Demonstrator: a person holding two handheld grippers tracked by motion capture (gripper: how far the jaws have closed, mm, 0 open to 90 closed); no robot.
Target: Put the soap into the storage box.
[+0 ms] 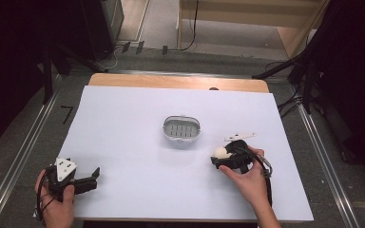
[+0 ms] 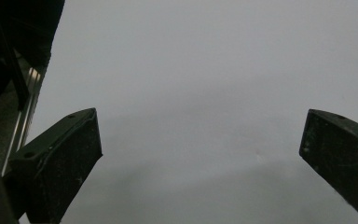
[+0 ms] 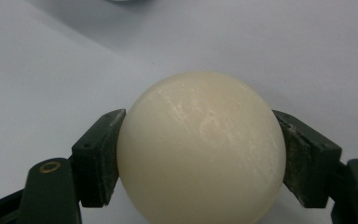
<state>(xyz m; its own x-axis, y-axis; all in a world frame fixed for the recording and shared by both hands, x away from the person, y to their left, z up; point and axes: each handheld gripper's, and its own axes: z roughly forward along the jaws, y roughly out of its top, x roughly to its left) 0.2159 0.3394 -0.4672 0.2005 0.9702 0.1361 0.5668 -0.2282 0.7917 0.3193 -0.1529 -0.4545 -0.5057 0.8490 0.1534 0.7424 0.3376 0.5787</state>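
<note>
Bench first: your white sheet-covered bench (image 1: 138,142) carries everything, and all that matters on it lies ahead of your right gripper (image 1: 217,157). Next in size, the small oval grey-white basket with a slotted bottom (image 1: 181,129) sits open side up near the middle of the sheet, forward of the right jaws and off toward your left hand's side, apart from them with bare sheet between. Your left gripper (image 1: 95,176) rests at the near left corner, its jaws spread wide with nothing but sheet between them in the left gripper view (image 2: 200,149); it is well apart from the basket, so your right hand is clearly the nearer one.

Smallest, the smooth cream-white ball (image 3: 200,149) is pinched between the right jaws, one black pad pressing each flank, and it sits low by the sheet at the right jaws' tips (image 1: 221,153). Being round, it has no long axis to line up.

The coming move, as I judge it, turns on one relation: the basket lies ahead and to the left of your loaded jaws, so you would lift and carry that way until the ball hangs over the basket's open mouth.
</note>
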